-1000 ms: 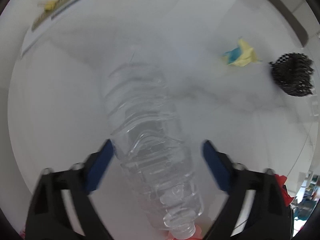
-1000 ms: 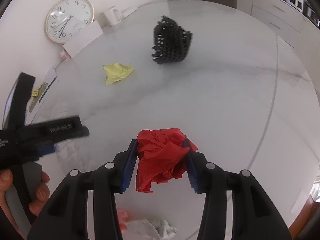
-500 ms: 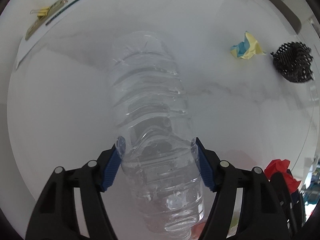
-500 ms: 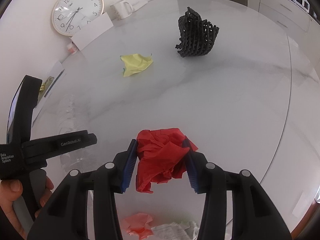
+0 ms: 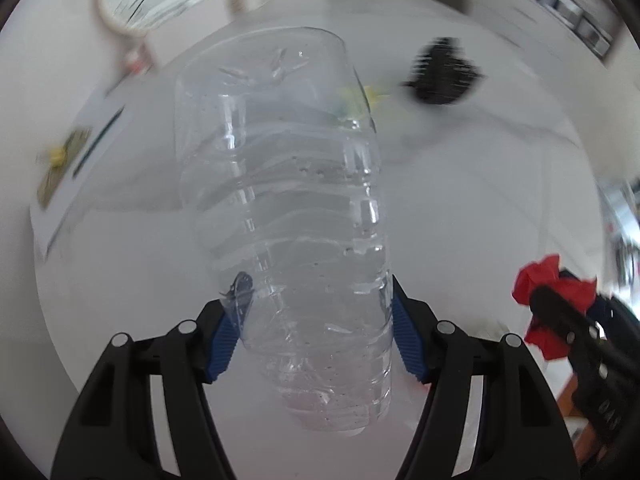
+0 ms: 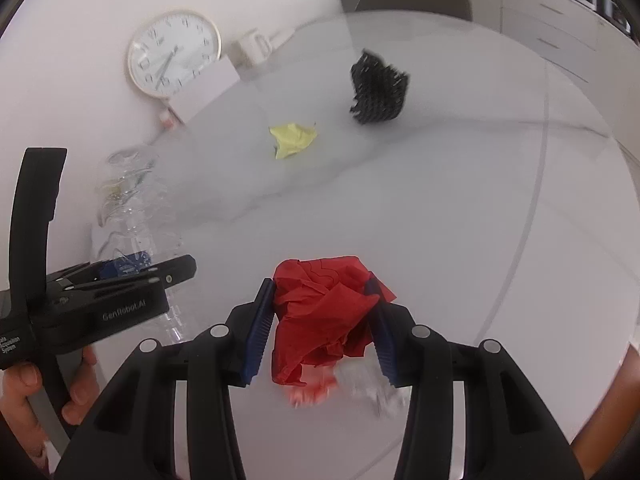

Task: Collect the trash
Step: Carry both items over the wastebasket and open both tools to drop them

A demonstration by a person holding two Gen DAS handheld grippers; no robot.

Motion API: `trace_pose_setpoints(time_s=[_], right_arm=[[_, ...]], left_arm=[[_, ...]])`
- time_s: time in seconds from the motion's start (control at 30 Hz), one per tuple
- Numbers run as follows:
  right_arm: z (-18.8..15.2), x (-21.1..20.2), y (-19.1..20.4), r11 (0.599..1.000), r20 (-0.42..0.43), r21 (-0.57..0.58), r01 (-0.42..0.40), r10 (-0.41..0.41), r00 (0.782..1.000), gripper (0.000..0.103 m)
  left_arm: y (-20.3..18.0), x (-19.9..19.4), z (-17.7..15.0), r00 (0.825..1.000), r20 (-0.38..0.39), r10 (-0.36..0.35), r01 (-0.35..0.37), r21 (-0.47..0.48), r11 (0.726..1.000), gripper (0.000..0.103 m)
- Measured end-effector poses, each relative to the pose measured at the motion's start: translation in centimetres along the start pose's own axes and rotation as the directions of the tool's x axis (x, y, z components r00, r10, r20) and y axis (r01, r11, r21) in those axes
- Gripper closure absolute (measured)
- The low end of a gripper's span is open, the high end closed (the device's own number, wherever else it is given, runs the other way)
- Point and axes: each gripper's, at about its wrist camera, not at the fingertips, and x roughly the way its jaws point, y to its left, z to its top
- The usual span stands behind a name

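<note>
We see each gripper (image 6: 320, 316) as black plastic with ribbed blue pads (image 6: 258, 330), silver screws, and white lettering on the left gripper (image 6: 152, 276).

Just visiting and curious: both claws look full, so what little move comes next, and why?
Probably carry both loads off to a bin: the left claw grips the clear plastic bottle, the right claw the crumpled red paper, so neither can take more.

Count of items on white round table (image 6: 460, 208)
Showing: one clear bottle (image 5: 288, 216), one red wad (image 6: 320, 312), one yellow wad (image 6: 294, 140), one black mesh piece (image 6: 378, 92), one clock (image 6: 173, 53), one mug (image 6: 253, 45), two grippers (image 5: 316, 332) (image 6: 320, 320).
</note>
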Motion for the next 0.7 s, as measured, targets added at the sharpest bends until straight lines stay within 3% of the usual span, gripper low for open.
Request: trace_pose_setpoints(time_s=[0.13, 0.23, 0.33, 0.47, 0.7], right_arm=[[-3.6, -5.6, -1.1, 0.999, 0.037, 0.0, 0.035, -0.035, 0.999, 0.057], [-6.9, -9.1, -2.5, 0.998, 0.038, 0.021, 0.061, -0.062, 0.997, 0.057], [-11.3, -12.4, -4.4, 0.993, 0.018, 0.065, 0.097, -0.098, 0.995, 0.057], [-17.3, -15.6, -7.6, 0.976, -0.014, 0.166, 0.14, -0.139, 0.99, 0.057], [-24.4, -18.4, -12.3, 0.945, -0.052, 0.277, 0.171, -0.163, 0.985, 0.057]], left_arm=[[-3.7, -4.0, -1.7, 0.995, 0.031, -0.091, 0.084, 0.175, 0.981, 0.039], [-6.3, -6.1, -3.9, 0.988, 0.026, -0.154, 0.139, 0.304, 0.943, 0.039], [-9.3, -7.9, -7.0, 0.975, -0.02, -0.222, 0.209, 0.428, 0.879, 0.039], [-13.8, -9.9, -11.4, 0.946, -0.121, -0.301, 0.316, 0.554, 0.77, 0.039], [-22.0, -11.3, -18.3, 0.911, -0.208, -0.357, 0.39, 0.721, 0.573, 0.039]])
